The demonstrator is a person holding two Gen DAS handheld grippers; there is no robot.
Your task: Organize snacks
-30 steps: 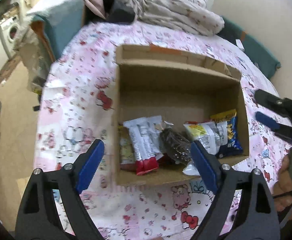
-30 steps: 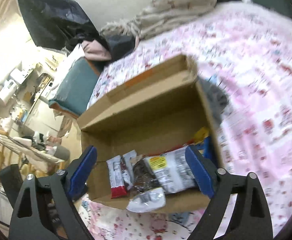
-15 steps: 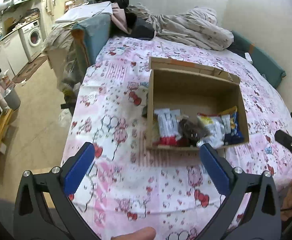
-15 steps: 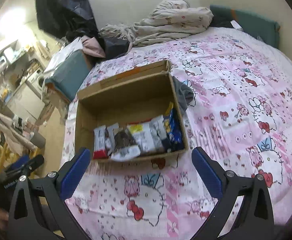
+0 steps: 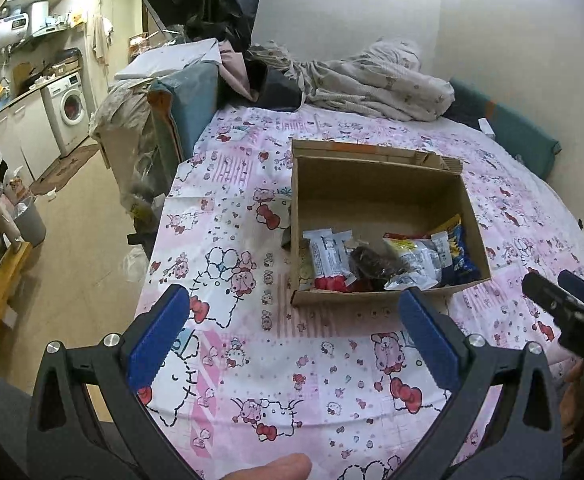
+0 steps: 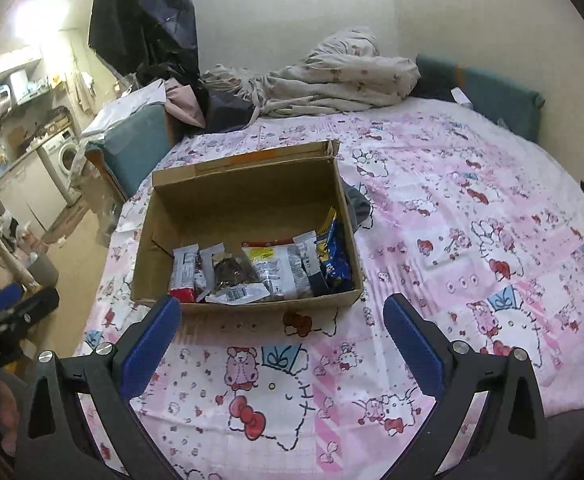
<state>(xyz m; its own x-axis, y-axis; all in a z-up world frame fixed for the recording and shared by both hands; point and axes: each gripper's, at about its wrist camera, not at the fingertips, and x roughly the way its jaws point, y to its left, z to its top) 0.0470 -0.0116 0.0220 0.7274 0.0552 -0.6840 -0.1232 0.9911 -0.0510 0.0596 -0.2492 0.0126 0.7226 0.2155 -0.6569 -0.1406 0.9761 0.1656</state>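
An open cardboard box (image 5: 376, 184) (image 6: 244, 196) stands on the pink cartoon-print bedspread (image 5: 228, 272) (image 6: 472, 216). Several snack packets lie in a row along its near wall: a white and red bar (image 5: 326, 258) (image 6: 184, 270), a dark clear pouch (image 5: 372, 266) (image 6: 232, 272), a white and yellow bag (image 5: 412, 256) (image 6: 272, 266), a blue bag (image 5: 458, 252) (image 6: 334, 258). My left gripper (image 5: 292, 338) is open and empty, held well back from the box. My right gripper (image 6: 282, 344) is open and empty, also back from it, and shows at the right edge of the left wrist view (image 5: 568, 308).
A crumpled blanket (image 5: 376, 80) (image 6: 332, 80) and dark clothes (image 6: 220, 108) lie at the bed's far end. A teal headboard cushion (image 5: 520, 136) runs along the right wall. A teal box (image 5: 188, 108) stands by the bed's left side. A washing machine (image 5: 70, 110) is beyond.
Both grippers have pulled back and up from the box, which now looks smaller and farther away. Both stay open and empty. The snacks have not moved.
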